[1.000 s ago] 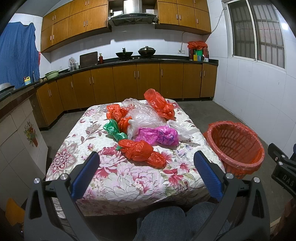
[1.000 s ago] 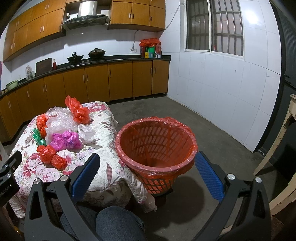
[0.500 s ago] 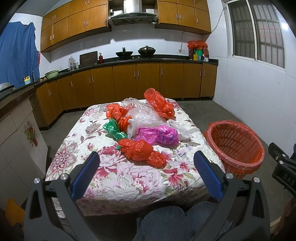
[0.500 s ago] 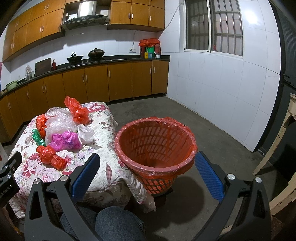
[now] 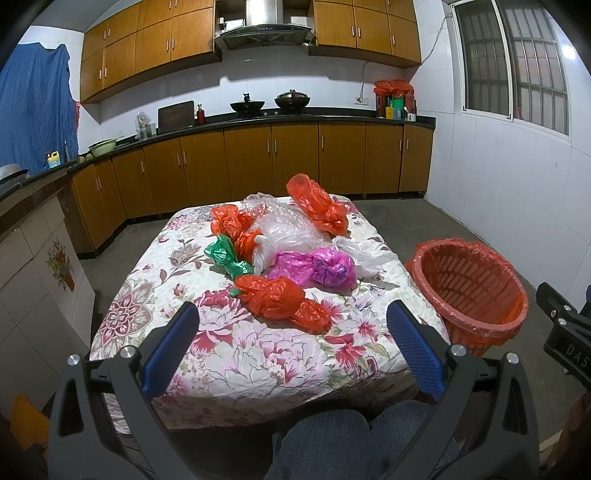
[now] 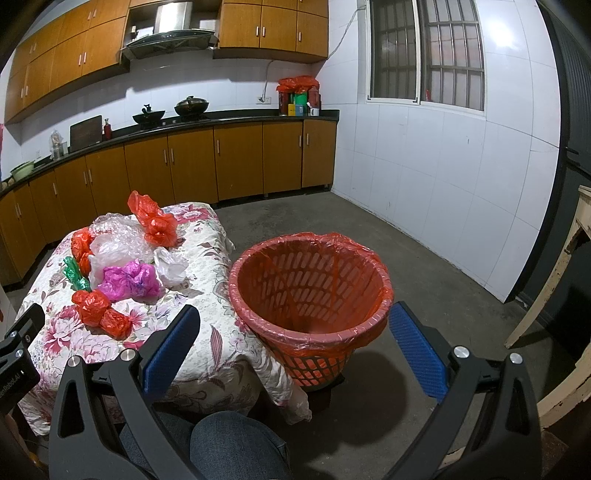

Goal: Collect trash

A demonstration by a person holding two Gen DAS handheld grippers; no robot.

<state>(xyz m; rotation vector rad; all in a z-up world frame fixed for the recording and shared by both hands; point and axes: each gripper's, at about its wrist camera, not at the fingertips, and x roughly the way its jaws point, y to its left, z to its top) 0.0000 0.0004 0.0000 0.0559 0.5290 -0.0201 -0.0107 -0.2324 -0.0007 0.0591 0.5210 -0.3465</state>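
On the floral-clothed table (image 5: 236, 354) lies the trash – crumpled plastic bags (image 5: 284, 299) in a cluster; beside it stands the red-lined basket (image 6: 310, 288). Left gripper (image 5: 291, 347) and right gripper (image 6: 295, 347) hover spread, holding nothing.

Brown cupboards (image 5: 258, 158) run along the back wall under a dark counter (image 5: 295, 118). Two black pots (image 5: 291, 99) sit on the counter below a shiny metal hood (image 5: 262, 29). A big blue cloth (image 5: 33, 110) hangs on the left. A window with bars (image 6: 424, 51) is on the white tile wall.
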